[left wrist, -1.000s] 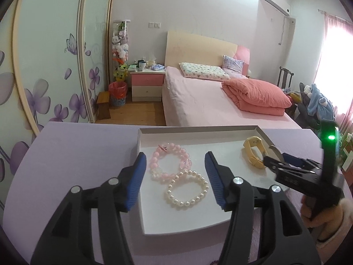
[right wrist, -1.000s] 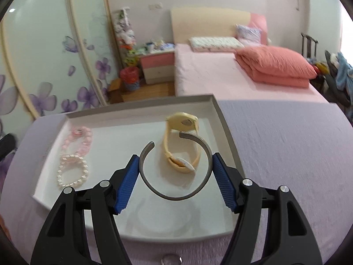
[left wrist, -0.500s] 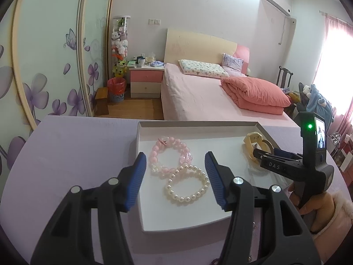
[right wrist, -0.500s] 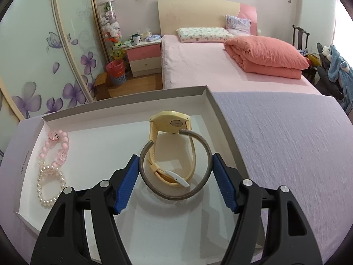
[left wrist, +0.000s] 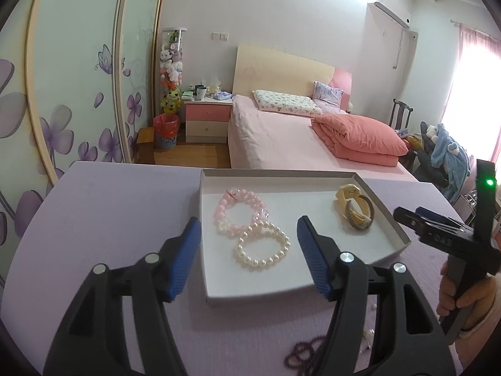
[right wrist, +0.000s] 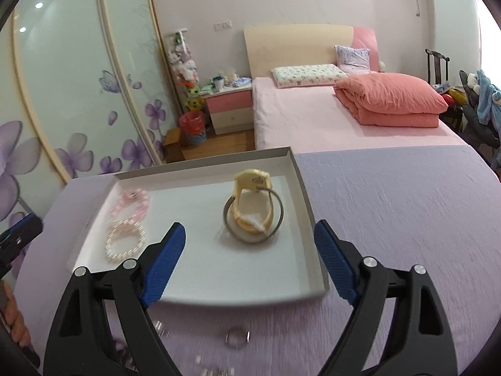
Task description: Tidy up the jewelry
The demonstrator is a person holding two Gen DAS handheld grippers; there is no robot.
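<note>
A white tray (left wrist: 281,174) on the lilac tabletop holds a pink bead bracelet (left wrist: 219,216), a pearl bracelet (left wrist: 250,261), a yellow watch (left wrist: 346,194) and a grey open bangle (left wrist: 366,217). In the right wrist view the bangle (right wrist: 279,216) leans on the watch (right wrist: 250,177), free of the pads. My right gripper (right wrist: 249,227) is drawn back over the tray's near part, its jaws opening and empty. My left gripper (left wrist: 249,221) hovers near the two bead bracelets, jaws opening, gripping nothing. The right gripper (left wrist: 410,213) also shows past the tray's right rim.
Loose pieces lie on the table in front of the tray: a dark purple bead strand (left wrist: 300,354) and a small ring (right wrist: 238,338). A hand (left wrist: 454,294) holds the right gripper's handle. Beyond the table's far edge stand a pink bed (left wrist: 281,138) and a flowered wardrobe.
The right gripper let go of the grey bangle and pulled back towards me; the bangle now rests against the watch in the tray. The left gripper's jaws stand a little wider.
</note>
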